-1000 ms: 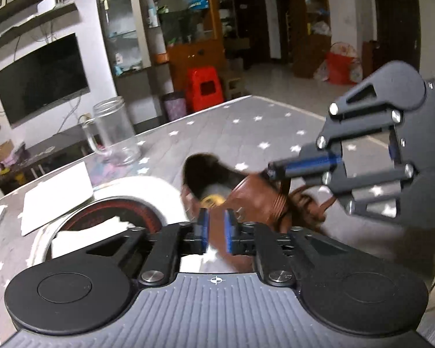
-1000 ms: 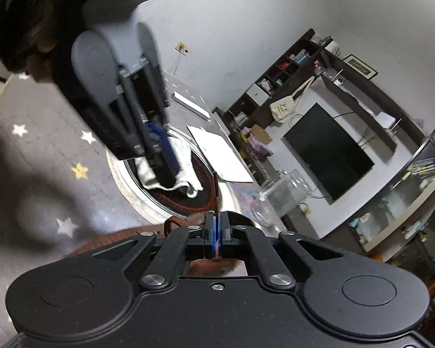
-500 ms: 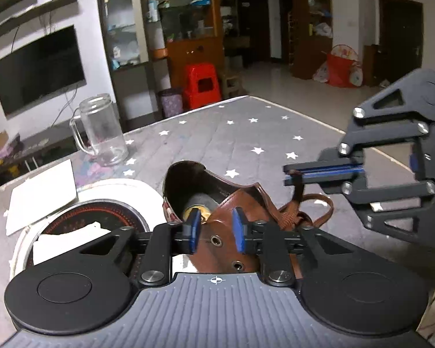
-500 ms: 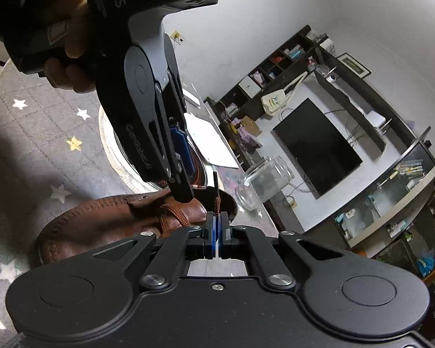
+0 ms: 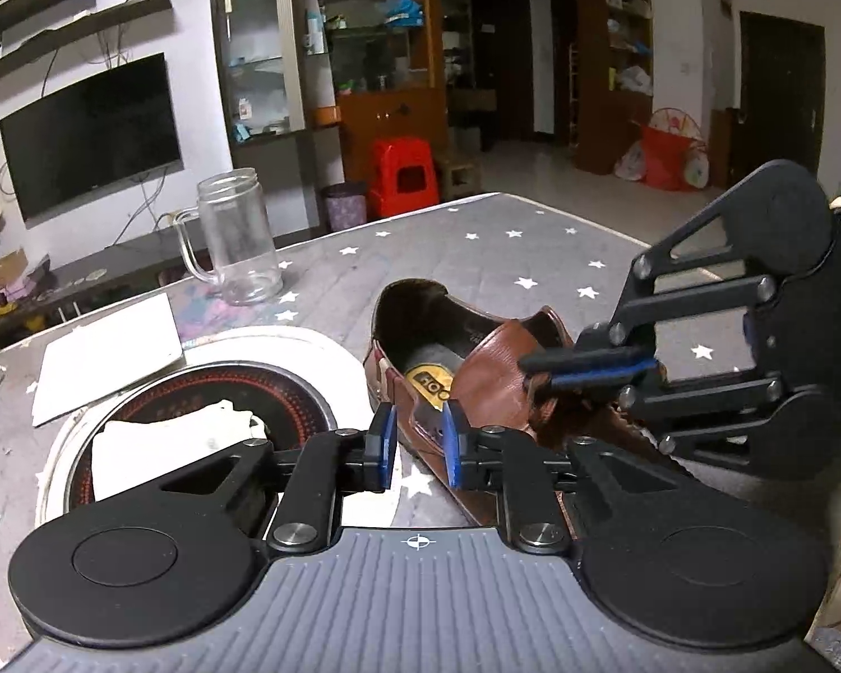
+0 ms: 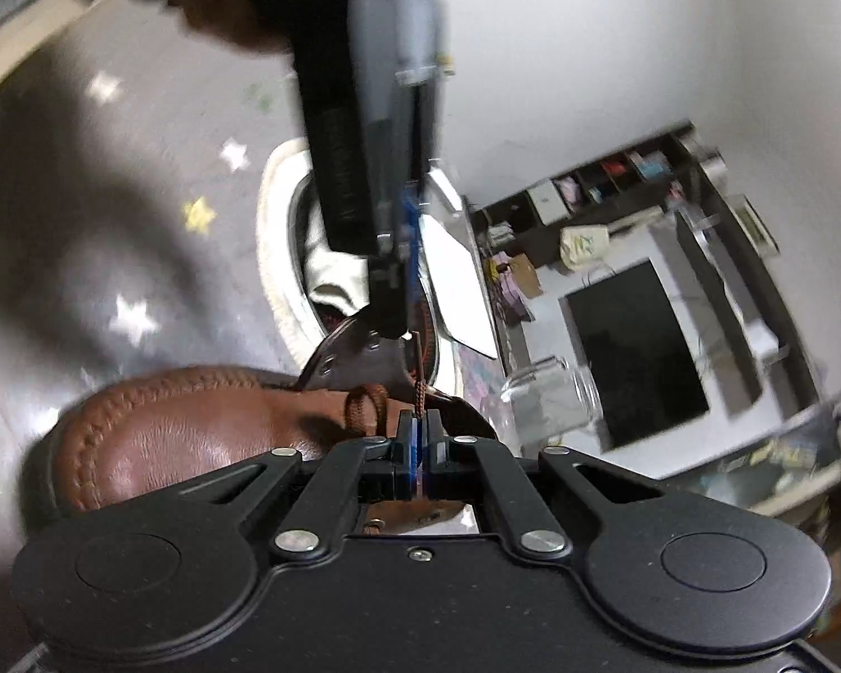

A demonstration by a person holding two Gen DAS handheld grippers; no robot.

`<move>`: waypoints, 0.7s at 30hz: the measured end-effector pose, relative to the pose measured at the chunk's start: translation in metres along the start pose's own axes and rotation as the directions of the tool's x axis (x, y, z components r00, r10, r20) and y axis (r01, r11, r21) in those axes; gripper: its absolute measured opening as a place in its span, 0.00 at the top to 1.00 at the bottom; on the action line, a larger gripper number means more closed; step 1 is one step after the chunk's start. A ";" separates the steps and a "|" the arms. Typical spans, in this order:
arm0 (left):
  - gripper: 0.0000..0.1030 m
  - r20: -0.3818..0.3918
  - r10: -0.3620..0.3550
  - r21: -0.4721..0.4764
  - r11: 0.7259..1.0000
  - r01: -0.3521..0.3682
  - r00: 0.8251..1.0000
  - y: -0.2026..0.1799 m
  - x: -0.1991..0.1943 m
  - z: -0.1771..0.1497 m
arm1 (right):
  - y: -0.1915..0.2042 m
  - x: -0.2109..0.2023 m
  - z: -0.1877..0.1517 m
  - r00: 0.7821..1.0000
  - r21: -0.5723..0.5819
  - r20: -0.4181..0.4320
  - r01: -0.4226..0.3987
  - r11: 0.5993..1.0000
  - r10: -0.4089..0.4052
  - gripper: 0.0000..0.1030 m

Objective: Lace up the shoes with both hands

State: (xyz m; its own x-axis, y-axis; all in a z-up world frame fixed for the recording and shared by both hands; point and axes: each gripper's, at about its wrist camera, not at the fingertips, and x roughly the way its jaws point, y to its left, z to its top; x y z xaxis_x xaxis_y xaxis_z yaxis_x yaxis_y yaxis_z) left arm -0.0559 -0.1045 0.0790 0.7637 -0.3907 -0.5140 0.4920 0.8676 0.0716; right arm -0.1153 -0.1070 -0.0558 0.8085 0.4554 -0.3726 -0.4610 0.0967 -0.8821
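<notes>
**Lace pinched, shoe on the starred bench**

The brown shoe (image 5: 476, 370) lies on the grey, star-printed bench (image 5: 476, 247), its mouth open toward the room and a yellow label showing on the insole. The left gripper (image 5: 417, 443) hangs just over the shoe's near side with its jaws parted to a middling gap — the shoe's edge shows between the blue pads, but nothing is gripped. The right gripper (image 6: 419, 448) has its jaws pressed together on the brown lace (image 6: 419, 387), which rises in a short, stiff end above them; a loop of the same lace lies on the shoe's tongue just to the left. From the left wrist view the right gripper (image 5: 588, 364) reaches in from the right, its tips over the shoe's eyelet flap.

Beside the shoe sits a round white-rimmed cooktop (image 5: 286, 336) let into the bench, its dark centre ringed in red, with a crumpled white cloth (image 5: 174, 443) lying in it. Behind that stands a glass mug (image 5: 238, 241) — upright, nothing in it that I can see. A white sheet (image 5: 106, 353) lies flat to the left of the mug. The right wrist view is blurred toward the top.
</notes>
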 end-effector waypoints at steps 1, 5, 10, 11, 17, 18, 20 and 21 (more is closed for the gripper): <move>0.82 0.000 -0.002 -0.001 1.000 0.002 1.000 -0.001 0.000 0.000 | 0.003 0.002 -0.001 1.000 -0.023 -0.004 -0.002 1.000 0.002 0.99; 0.82 0.004 -0.013 -0.008 1.000 0.013 1.000 0.002 0.000 -0.002 | 0.021 0.008 -0.002 1.000 -0.175 -0.016 0.022 0.984 -0.025 0.99; 0.82 0.007 -0.018 -0.010 1.000 0.018 1.000 0.003 0.000 -0.003 | 0.040 0.016 -0.006 0.998 -0.342 -0.017 0.051 0.938 -0.061 0.99; 0.82 0.007 -0.020 -0.009 1.000 0.020 1.000 0.003 0.000 -0.003 | 0.043 0.018 -0.007 0.998 -0.367 -0.018 0.056 0.928 -0.067 0.99; 0.82 0.010 -0.025 -0.013 1.000 0.025 1.000 0.006 0.002 -0.004 | 0.054 0.028 -0.016 0.993 -0.474 -0.032 0.082 0.877 -0.110 0.99; 0.82 0.010 -0.026 -0.013 1.000 0.026 1.000 0.006 0.002 -0.004 | 0.055 0.029 -0.017 0.993 -0.486 -0.032 0.083 0.870 -0.112 0.99; 0.82 0.010 -0.025 -0.014 1.000 0.026 1.000 0.006 0.002 -0.004 | 0.058 0.032 -0.019 0.993 -0.513 -0.030 0.086 0.854 -0.118 0.99; 0.82 0.011 -0.025 -0.014 1.000 0.025 1.000 0.006 0.002 -0.004 | 0.059 0.032 -0.020 0.992 -0.520 -0.030 0.086 0.850 -0.119 0.99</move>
State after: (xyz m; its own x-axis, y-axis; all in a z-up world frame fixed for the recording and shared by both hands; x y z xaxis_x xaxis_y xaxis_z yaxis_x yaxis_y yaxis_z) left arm -0.0531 -0.0990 0.0752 0.7555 -0.4155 -0.5065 0.5052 0.8617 0.0468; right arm -0.1091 -0.1041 -0.1258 0.8683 0.4138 -0.2737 -0.1323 -0.3385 -0.9316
